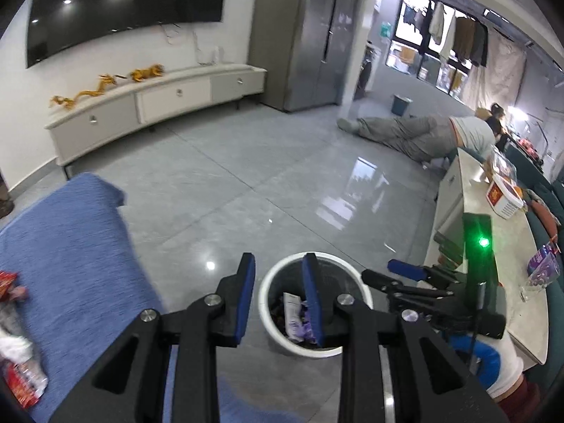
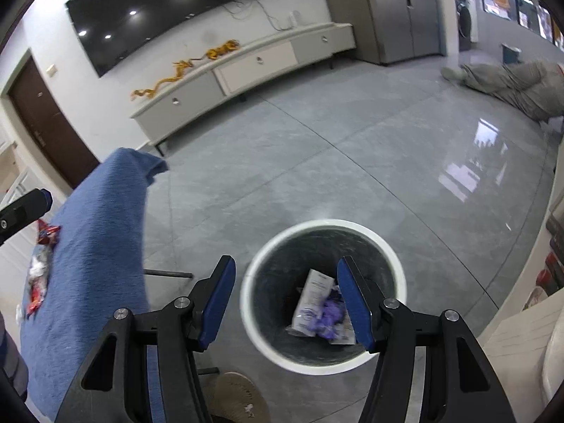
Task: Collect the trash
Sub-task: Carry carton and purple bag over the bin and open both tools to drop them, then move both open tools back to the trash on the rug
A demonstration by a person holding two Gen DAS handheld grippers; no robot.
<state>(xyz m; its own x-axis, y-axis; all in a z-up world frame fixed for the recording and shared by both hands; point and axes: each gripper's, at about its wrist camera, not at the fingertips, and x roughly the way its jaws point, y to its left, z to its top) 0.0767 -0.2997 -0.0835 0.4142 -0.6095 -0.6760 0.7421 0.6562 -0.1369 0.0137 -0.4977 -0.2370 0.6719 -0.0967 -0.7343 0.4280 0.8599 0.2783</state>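
A white-rimmed waste bin (image 1: 271,282) (image 2: 253,275) stands on the grey floor and holds white and purple wrappers (image 2: 319,305) (image 1: 294,317). My right gripper (image 2: 285,299) is open and empty, hovering over the bin. My left gripper (image 1: 278,298) is open and empty, just left of the bin. The right gripper also shows in the left wrist view (image 1: 405,271). Red and silver wrappers (image 1: 17,338) (image 2: 40,268) lie on the blue cloth (image 1: 74,253) (image 2: 95,246) to the left.
A white counter (image 1: 493,246) with a red and white box (image 1: 504,197) and purple packets (image 1: 544,264) stands at right. A low TV cabinet (image 1: 158,102) lines the far wall. A person (image 1: 423,130) is by the counter's far end. A tan slipper (image 2: 236,398) lies below.
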